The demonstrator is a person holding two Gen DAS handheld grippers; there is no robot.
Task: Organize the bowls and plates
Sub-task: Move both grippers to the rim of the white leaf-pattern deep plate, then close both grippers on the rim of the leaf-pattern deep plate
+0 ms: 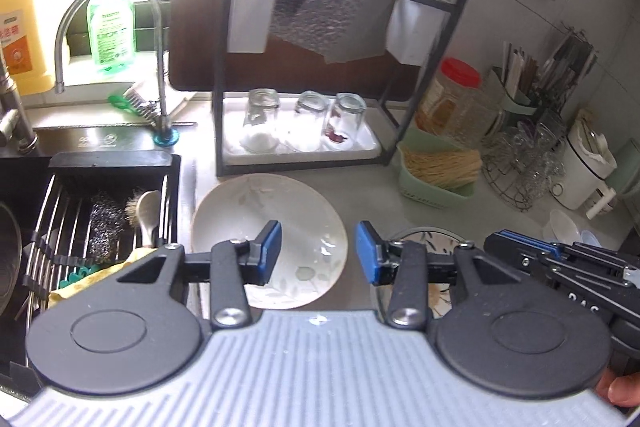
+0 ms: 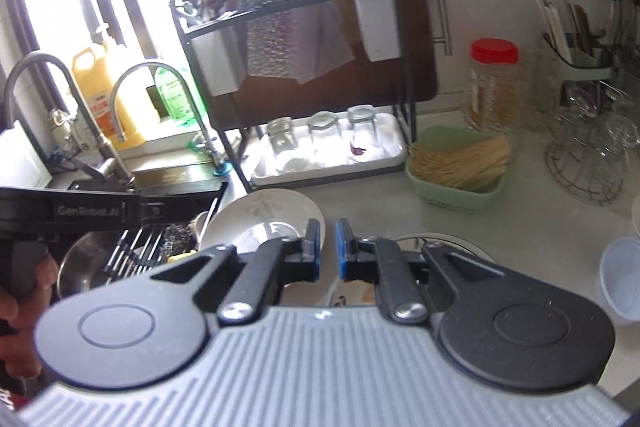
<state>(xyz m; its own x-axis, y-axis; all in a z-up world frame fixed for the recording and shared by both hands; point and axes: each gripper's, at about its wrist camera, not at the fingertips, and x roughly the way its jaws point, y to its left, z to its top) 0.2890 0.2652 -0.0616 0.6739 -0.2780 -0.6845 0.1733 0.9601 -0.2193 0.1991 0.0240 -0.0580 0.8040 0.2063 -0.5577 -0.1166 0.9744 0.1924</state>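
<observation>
The left gripper hovers with its blue pads wide apart, empty, above the near edge of the bench. Just under and beyond it lies a white plate with a faint leaf pattern, flat on the bench beside the sink. To the right of that plate sits a second dish with a dark leaf print — mostly hidden behind the gripper's arm, so whether it is a plate or a bowl is unclear.

The right gripper has its pads nearly together, a thin gap between them and nothing held. It hangs between the two dishes: the white plate to its left, the patterned dish low on the right. From the left wrist view the right gripper shows at the right edge, near the patterned dish.

In the sink a wire rack holds a steel scourer and a brush. A small white cup lies tilted at the far right of the bench.

Farther back stands a green basket of dry noodles, then a black rack whose white tray carries three upturned glasses. A red-lidded jar stands right of the rack — a faucet and a green bottle left of it, by the window.
</observation>
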